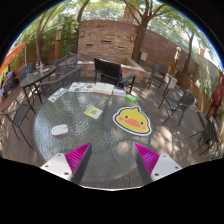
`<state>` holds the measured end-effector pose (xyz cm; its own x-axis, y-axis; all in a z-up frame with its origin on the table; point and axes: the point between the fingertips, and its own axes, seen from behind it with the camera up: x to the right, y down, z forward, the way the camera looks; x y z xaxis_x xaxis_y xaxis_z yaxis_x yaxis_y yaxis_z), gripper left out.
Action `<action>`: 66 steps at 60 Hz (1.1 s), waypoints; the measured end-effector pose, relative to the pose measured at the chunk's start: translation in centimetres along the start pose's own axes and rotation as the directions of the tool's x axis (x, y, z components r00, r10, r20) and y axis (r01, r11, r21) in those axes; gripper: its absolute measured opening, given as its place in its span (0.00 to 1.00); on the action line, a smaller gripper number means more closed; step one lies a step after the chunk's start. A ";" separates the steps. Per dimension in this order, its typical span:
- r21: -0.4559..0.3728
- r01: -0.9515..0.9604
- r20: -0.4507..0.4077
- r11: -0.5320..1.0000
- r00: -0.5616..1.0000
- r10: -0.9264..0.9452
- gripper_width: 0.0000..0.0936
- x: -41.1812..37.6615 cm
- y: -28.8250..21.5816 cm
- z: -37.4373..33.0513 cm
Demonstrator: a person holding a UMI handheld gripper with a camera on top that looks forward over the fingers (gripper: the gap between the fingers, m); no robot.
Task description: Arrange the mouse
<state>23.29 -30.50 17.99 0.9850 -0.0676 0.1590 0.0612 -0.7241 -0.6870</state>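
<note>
A small white mouse [60, 129] lies on the round glass table [100, 135], ahead of and to the left of my left finger. A yellow duck-shaped mouse pad [131, 121] lies on the table ahead of my right finger, well apart from the mouse. My gripper [113, 156] is open and empty above the near part of the table. Its magenta pads [79, 155] are spread wide with nothing between them.
A small yellow-green card [92, 112] lies mid-table. White papers [88, 88] and a green item [130, 98] lie at the far side. Dark metal chairs [109, 70] stand around the table, with another table [45, 75] to the left and a brick wall [110, 40] beyond.
</note>
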 end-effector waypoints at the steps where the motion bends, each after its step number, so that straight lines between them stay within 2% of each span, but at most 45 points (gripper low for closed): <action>1: 0.000 -0.001 -0.001 1.000 1.000 0.001 0.90 0.0 0.2 0.0; 12: -0.023 -0.011 -0.026 1.000 1.000 0.010 0.91 -0.1 1.6 -0.2; 20: -0.022 -0.024 -0.023 0.999 0.999 0.023 0.91 -1.5 5.0 -0.5; 26: -0.026 -0.031 0.006 0.999 0.999 0.031 0.89 -5.2 7.5 -0.3; 33: -0.011 -0.048 0.080 0.999 0.996 0.049 0.90 -10.7 10.2 1.1; 40: 0.038 -0.053 0.149 0.998 0.988 0.047 0.90 -17.8 9.8 4.6; 48: 0.082 -0.071 0.184 0.994 0.981 0.055 0.90 -24.3 7.5 9.1; 56: 0.117 -0.089 0.174 0.989 0.983 0.068 0.90 -27.7 5.1 13.8; 66: 0.111 -0.129 0.160 0.985 0.981 0.110 0.89 -29.4 2.9 18.2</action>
<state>-2.51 -18.11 -1.58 0.9988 -0.0363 -0.0329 -0.0484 -0.6286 -0.7762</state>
